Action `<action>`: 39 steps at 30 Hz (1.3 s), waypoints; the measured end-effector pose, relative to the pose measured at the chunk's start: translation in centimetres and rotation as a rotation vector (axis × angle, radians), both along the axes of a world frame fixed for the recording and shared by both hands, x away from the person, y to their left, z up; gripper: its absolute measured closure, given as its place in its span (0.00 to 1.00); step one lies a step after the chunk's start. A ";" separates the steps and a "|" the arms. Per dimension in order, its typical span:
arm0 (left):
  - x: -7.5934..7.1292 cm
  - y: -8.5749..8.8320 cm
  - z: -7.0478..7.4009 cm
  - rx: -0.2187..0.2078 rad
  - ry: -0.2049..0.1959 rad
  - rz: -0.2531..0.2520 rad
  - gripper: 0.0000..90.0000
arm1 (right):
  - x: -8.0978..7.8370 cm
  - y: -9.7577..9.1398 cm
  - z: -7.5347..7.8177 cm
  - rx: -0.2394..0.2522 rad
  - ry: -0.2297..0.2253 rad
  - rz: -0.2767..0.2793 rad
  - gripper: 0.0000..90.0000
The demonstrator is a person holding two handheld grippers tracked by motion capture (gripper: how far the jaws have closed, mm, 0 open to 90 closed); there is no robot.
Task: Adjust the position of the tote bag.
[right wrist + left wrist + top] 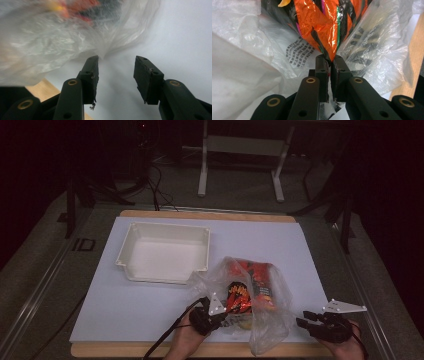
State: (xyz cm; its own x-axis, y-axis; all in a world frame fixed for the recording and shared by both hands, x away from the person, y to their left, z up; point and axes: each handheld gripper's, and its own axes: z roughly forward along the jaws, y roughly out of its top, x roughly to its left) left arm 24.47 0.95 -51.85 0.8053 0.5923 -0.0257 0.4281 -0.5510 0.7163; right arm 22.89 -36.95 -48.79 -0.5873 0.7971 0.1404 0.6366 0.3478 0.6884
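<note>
A clear plastic bag [272, 320] lies at the near edge of the white mat [150, 305], with orange and black snack packets [250, 287] inside it. My left gripper [220, 312] reaches into the bag from the left. In the left gripper view it [331, 61] is shut on the lower corner of an orange foil snack packet [322, 27], with crumpled bag film [252, 45] around the jaws. My right gripper [305, 320] sits just right of the bag. In the right gripper view it [116, 62] stands open with nothing between its pads, and the bag's edge [75, 42] lies beside its left fingertip.
A white rectangular tray [131, 236] stands on the far left part of the mat. The wooden table edge [200, 350] runs along the front, under both hands. Beyond the table are dark floor, cables and a white frame's legs [202, 175].
</note>
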 end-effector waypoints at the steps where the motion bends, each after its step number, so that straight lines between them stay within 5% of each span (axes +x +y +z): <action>1: 0.0 0.1 -0.1 -0.003 0.003 0.004 0.94 | -0.1 0.0 0.2 0.004 -0.009 0.005 0.60; 15: 0.0 0.0 -0.1 -0.010 0.001 0.002 0.89 | -2.0 2.7 3.2 0.037 -0.135 0.152 0.44; 21: 0.0 -0.1 -0.1 -0.021 0.004 0.001 0.88 | -2.7 4.8 2.9 0.111 -0.144 0.322 0.30; 23: 0.0 -0.1 -0.1 -0.021 0.003 0.002 0.89 | -2.3 5.8 2.4 0.069 -0.142 0.309 0.31; 25: 0.0 -0.1 -0.1 -0.020 -0.001 0.004 0.92 | -1.3 6.2 1.8 0.036 -0.125 0.258 0.45; 30: 0.1 0.2 -0.1 -0.028 0.002 0.012 0.97 | 1.3 5.0 0.7 0.050 -0.064 0.085 0.88; 33: 0.2 0.5 0.0 -0.038 0.007 0.020 0.97 | 2.0 4.1 0.2 0.065 -0.048 0.037 0.98; 39: 0.3 0.9 -0.2 -0.042 0.012 0.034 0.98 | 3.2 2.5 -1.3 0.025 0.019 -0.062 0.99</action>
State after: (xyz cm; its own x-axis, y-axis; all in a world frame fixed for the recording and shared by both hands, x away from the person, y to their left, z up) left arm 24.73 1.84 -52.01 0.7840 0.6177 -0.0611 0.4553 -0.5053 0.7330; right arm 26.06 -34.46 -50.08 -0.5337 0.8281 0.1713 0.6694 0.2899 0.6840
